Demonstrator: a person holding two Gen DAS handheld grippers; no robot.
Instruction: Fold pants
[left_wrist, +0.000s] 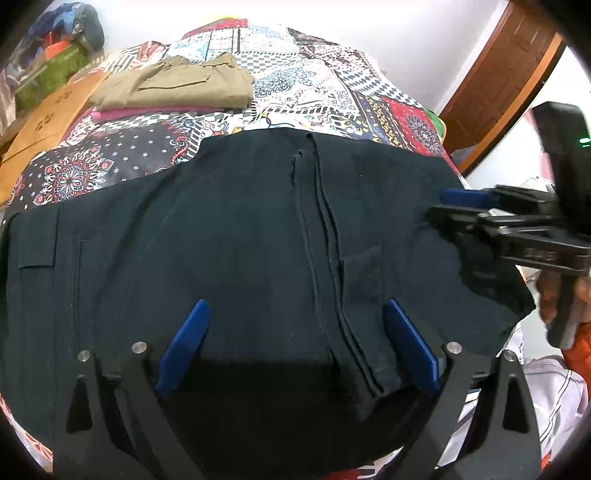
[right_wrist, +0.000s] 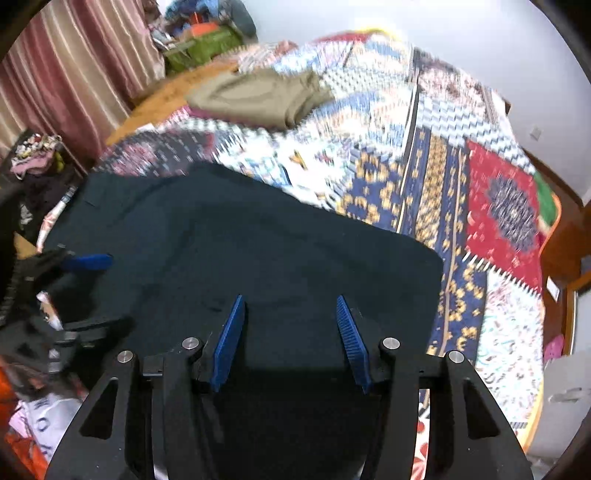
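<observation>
a patchwork bedspread (left_wrist: 317, 85) covers the bed. the dark pants (left_wrist: 229, 236) lie folded across its near edge. at 11 o'clock rest folded khaki trousers (left_wrist: 177, 83). the left gripper (left_wrist: 295, 343) and the right gripper (right_wrist: 290, 336) hover above the pants, both with fingers apart, gripping nothing.

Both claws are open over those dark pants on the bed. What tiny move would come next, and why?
Probably lower the left gripper and close it on the near edge of the dark pants. Its jaws stand open above the cloth, gripping nothing, and the right gripper hangs open too. The pants lie only partly folded on the patterned bedspread.
</observation>
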